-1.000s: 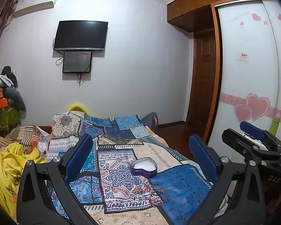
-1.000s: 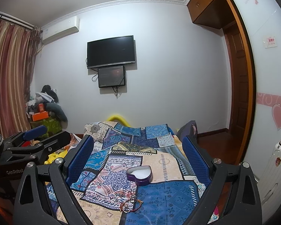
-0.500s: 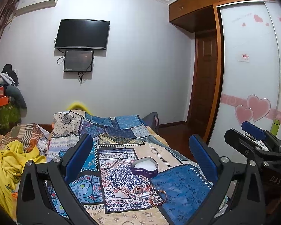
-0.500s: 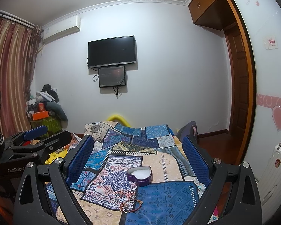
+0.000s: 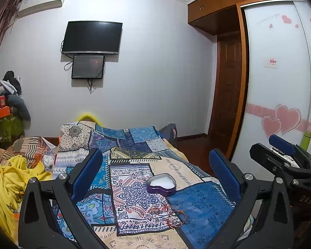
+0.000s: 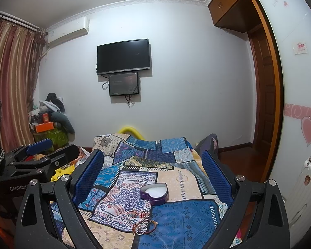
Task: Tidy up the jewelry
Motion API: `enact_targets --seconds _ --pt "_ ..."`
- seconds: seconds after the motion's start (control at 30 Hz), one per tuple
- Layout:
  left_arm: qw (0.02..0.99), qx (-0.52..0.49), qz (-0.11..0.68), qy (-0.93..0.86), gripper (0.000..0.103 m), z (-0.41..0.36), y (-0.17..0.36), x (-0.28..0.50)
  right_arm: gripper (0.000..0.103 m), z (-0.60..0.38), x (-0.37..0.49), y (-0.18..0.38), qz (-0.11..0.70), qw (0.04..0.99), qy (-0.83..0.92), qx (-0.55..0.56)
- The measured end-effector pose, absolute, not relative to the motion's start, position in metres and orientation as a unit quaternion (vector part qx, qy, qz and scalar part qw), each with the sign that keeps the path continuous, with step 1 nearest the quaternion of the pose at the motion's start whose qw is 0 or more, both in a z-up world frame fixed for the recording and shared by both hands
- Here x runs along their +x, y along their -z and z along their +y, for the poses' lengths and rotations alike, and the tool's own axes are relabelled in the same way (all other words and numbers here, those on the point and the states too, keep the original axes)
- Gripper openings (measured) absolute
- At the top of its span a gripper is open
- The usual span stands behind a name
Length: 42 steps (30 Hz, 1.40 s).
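Left gripper [image 5: 155, 170] hangs above the bed, jaws spread wide and nothing between them. The patchwork bedspread [image 5: 199, 205] fills the view below, with the heart-shaped tin [image 5: 161, 184] as the landmark, lid off, purple wall, pale white lining inside. As far as the pictures show, nothing lies in it. Nearer the camera than the tin, well apart from it, sits the tangle of bracelets [image 5: 172, 215], red cord and beads, loose on the cloth.

Across to the right gripper [image 6: 153, 170]: also fully parted, empty, hovering short of the tin, with the bracelets closer to it than the tin.

My read: this is the approach, no piece collected yet. The next move calls for one gripper to drop low to the heap near the tin and pinch a single strand. Thin cords on soft fabric could snag or lift together.
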<state>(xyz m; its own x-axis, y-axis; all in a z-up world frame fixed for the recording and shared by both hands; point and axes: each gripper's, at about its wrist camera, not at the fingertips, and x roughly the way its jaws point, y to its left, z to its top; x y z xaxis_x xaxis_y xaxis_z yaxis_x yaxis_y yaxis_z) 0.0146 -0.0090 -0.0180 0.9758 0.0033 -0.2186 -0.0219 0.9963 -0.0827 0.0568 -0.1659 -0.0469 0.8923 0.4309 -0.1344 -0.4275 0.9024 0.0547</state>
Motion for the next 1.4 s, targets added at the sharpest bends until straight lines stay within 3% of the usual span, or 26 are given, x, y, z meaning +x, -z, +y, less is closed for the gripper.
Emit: enact_targets --seconds 0.87,1.27,1.4 --pt "0.989 -0.049 0.136 -0.012 0.103 0.002 0.03 0.032 0.094 -0.167 0.073 0.058 0.102 0.972 -0.212 0.005" --pt "0.968 -0.054 0.243 -0.045 0.103 0.027 0.093 0.093 0.094 -0.169 0.121 0.11 0.207 0.962 -0.178 -0.017" --pt "0.953 -0.061 0.294 -0.035 0.097 0.032 0.121 0.11 0.094 -0.168 0.132 0.128 0.242 0.953 -0.18 -0.028"
